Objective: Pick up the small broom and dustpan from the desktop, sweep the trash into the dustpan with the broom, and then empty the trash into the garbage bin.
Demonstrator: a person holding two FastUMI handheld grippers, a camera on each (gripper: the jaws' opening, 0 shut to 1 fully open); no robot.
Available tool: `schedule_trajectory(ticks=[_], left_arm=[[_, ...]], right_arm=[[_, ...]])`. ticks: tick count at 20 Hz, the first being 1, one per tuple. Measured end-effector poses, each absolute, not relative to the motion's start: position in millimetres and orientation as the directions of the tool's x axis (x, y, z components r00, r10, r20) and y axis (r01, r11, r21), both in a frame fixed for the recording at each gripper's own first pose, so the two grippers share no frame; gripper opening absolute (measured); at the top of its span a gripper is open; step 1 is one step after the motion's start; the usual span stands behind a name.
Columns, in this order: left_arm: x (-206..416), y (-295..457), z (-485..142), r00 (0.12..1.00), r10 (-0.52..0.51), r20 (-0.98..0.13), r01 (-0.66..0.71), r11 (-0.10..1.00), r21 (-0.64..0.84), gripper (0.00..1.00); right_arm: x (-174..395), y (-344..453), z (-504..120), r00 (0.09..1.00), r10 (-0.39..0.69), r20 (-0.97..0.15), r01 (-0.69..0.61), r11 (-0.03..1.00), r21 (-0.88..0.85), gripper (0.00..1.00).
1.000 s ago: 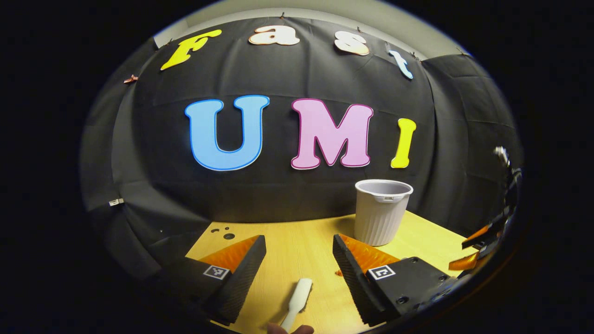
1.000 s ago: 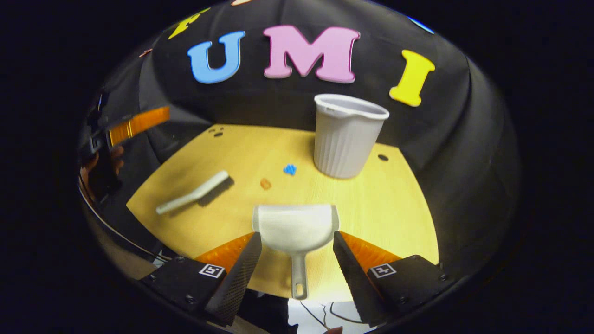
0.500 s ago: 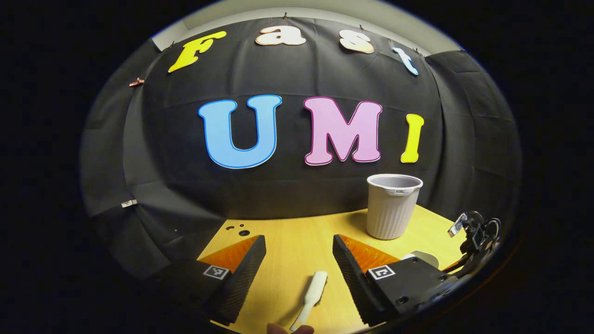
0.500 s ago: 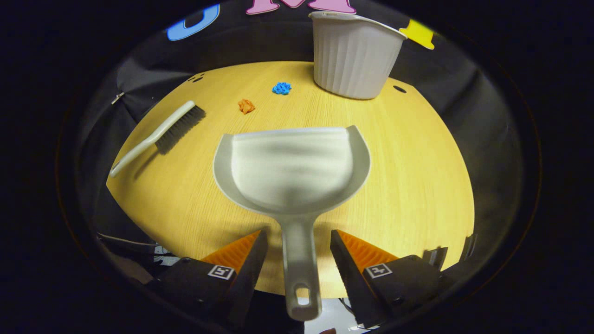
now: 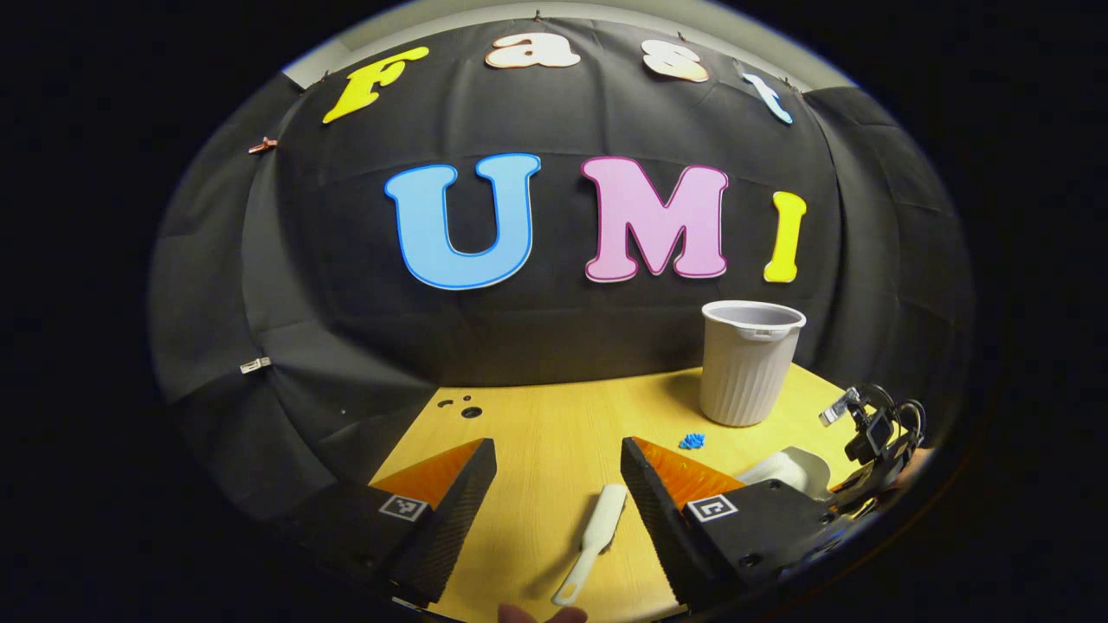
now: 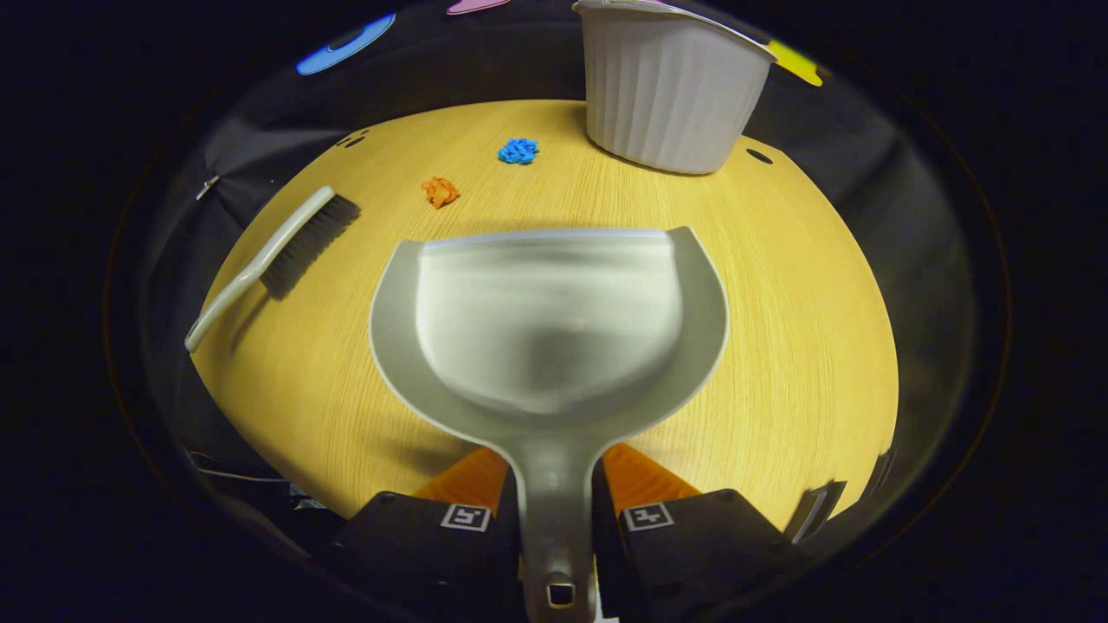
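- My right hand-held gripper (image 6: 554, 519) has both fingers pressed against the handle of the dustpan (image 6: 545, 320), one on each side, low on the neck just behind the scoop.
- The dustpan is pale grey plastic. I judge it light and rigid, with a smooth handle that could slip or twist, so a hold close to the scoop looks like the steadier place.
- The scoop points away from me, its flat lip towards the trash. Whether it rests on the wooden tabletop (image 6: 796, 329) or is raised just off it, I cannot tell.
- My left hand-held gripper (image 5: 554, 493) has its fingers spread wide and holds nothing.
- The broom (image 5: 595, 541) lies flat on the tabletop between and below those fingers, nearer the right one, not touching either. Its slim pale handle points back towards me.
- I judge the broom light, with a stiff handle and soft dark bristles; the middle of the handle is where I would grip it.
- Two bits of trash, an orange scrap (image 6: 440, 190) and a blue scrap (image 6: 518, 150), lie near each other beyond the dustpan's lip.
- The ribbed grey garbage bin (image 6: 671, 86) stands upright at the far edge, near the blue scrap.
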State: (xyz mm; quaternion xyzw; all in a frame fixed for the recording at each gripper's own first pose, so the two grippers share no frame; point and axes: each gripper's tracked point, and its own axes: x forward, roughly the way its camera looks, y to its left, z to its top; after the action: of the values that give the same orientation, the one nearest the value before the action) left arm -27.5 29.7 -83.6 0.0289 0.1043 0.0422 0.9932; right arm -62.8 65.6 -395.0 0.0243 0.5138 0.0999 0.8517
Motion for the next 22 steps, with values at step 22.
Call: schedule_trajectory(ticks=[22], left_arm=[[-8, 13, -320, 0.533, -0.092, -0.841, 0.199, 0.98, 0.018, 0.89]], right_arm=[[-100, 43, -340, 0.466, 0.3, -0.832, -0.312, 0.936, 0.163, 0.34]])
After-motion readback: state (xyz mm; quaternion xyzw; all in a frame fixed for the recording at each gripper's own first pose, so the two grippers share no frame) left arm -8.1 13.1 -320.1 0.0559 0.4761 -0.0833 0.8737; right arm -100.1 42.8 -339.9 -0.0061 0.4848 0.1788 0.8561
